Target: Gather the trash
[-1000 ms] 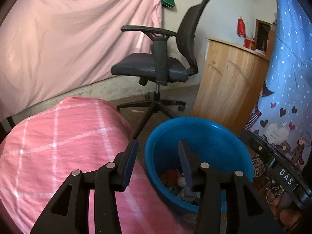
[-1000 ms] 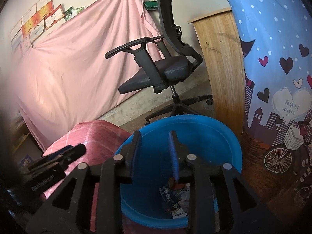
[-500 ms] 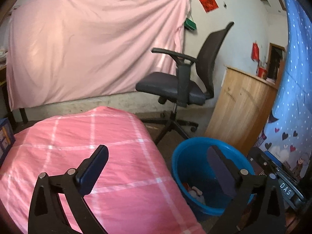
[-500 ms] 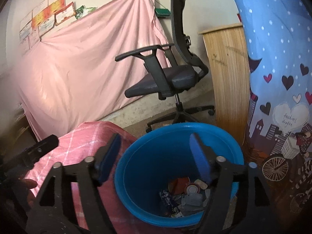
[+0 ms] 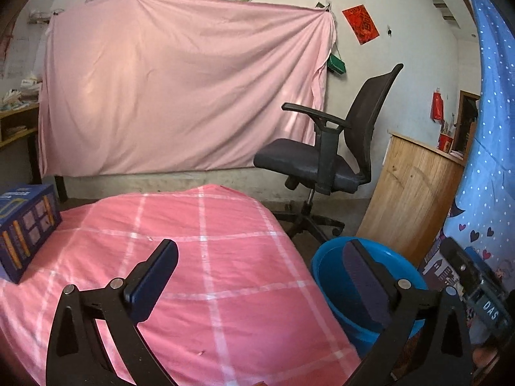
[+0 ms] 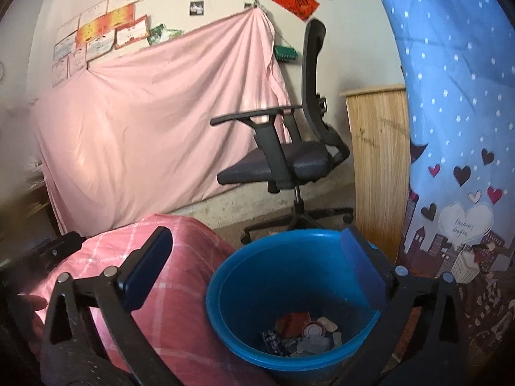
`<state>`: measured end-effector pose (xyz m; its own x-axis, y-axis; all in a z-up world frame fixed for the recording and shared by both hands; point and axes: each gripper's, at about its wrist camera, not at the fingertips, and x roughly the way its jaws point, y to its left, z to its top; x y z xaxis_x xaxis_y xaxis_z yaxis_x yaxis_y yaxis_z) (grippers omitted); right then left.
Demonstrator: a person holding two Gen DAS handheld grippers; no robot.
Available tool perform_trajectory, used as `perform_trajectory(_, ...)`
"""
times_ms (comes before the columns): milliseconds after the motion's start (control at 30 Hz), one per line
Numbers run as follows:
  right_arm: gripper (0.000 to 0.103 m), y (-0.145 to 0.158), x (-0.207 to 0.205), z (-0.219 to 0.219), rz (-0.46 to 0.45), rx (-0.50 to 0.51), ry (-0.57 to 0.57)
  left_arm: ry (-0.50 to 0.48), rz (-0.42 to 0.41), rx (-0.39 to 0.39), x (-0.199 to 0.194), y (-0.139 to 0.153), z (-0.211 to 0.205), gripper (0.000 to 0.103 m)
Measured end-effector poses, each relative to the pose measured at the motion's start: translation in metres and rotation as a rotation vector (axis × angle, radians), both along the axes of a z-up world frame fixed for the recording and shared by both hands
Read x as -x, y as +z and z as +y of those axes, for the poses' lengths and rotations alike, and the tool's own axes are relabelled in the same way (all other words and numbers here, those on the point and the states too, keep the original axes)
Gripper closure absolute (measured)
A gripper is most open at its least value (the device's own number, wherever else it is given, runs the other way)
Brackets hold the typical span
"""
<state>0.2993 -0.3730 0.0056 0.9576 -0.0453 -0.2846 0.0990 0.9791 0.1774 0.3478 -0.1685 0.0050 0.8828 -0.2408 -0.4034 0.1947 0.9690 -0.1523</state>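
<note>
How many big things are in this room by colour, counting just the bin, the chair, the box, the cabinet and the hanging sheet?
Blue: 2, the bin and the box
Black: 1, the chair
Wood: 1, the cabinet
Pink: 1, the sheet
Total: 5

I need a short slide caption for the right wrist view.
Open right gripper above the blue bin holding trash.
</note>
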Motion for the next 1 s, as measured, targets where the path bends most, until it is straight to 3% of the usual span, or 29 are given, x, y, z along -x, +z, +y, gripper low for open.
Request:
perform_trajectory(833, 0.000, 0.015, 0.101, 0.061, -0.074, 0.082, -0.013, 0.054, -0.035, 0.046, 0.086, -0.002, 0.079, 0.002)
perform_trajectory(1000, 0.000, 0.019, 0.120, 0.076, -0.067, 0.058, 0.003, 0.061, -0.042, 0.042, 0.104, 0.000, 0.098, 0.002)
